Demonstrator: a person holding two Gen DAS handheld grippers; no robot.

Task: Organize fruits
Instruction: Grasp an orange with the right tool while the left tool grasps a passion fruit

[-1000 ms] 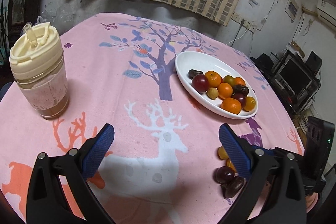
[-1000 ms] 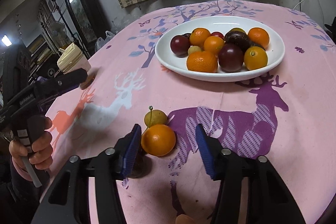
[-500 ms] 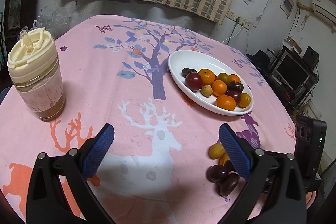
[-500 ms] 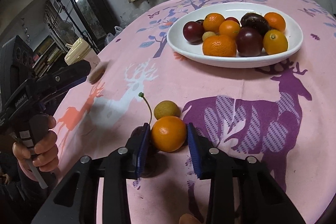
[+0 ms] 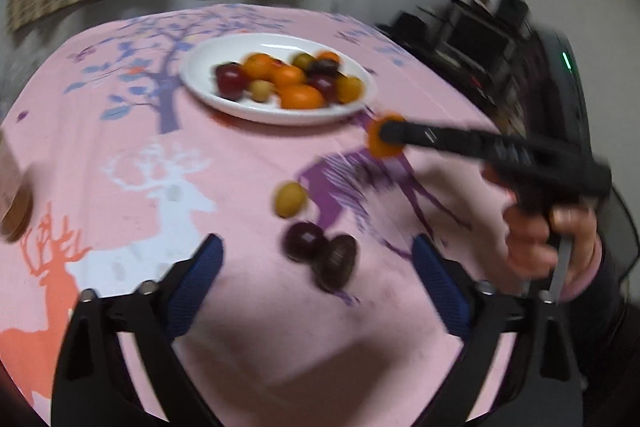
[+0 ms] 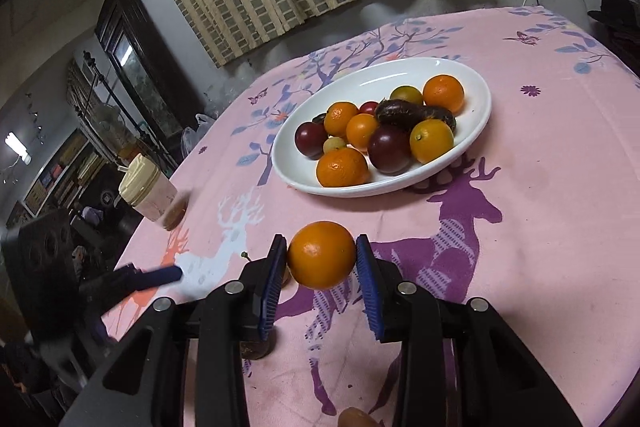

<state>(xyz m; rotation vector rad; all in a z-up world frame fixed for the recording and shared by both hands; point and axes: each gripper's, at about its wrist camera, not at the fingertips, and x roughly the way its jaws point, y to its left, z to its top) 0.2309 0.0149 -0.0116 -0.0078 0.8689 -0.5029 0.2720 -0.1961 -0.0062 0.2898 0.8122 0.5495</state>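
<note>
My right gripper point(image 6: 321, 269) is shut on an orange point(image 6: 321, 254) and holds it above the pink cloth, short of the white plate point(image 6: 476, 83) that holds several oranges and dark plums. In the left wrist view the right gripper point(image 5: 386, 137) shows with the orange point(image 5: 376, 147) near the plate's point(image 5: 208, 61) front edge. My left gripper point(image 5: 316, 281) is open and empty. Ahead of it on the cloth lie a yellow-green fruit point(image 5: 289, 199), a dark plum point(image 5: 305, 241) and a dark brown fruit point(image 5: 337, 261).
A cream-lidded cup point(image 6: 148, 191) of brown drink stands at the table's left side. The table edge curves close on the right, with electronics point(image 5: 476, 35) beyond it. A dark cabinet point(image 6: 136, 51) stands far left.
My right gripper closed on the orange and lifted it off the cloth toward the plate. My left gripper swung to the right, so the loose fruits now lie ahead of it.
</note>
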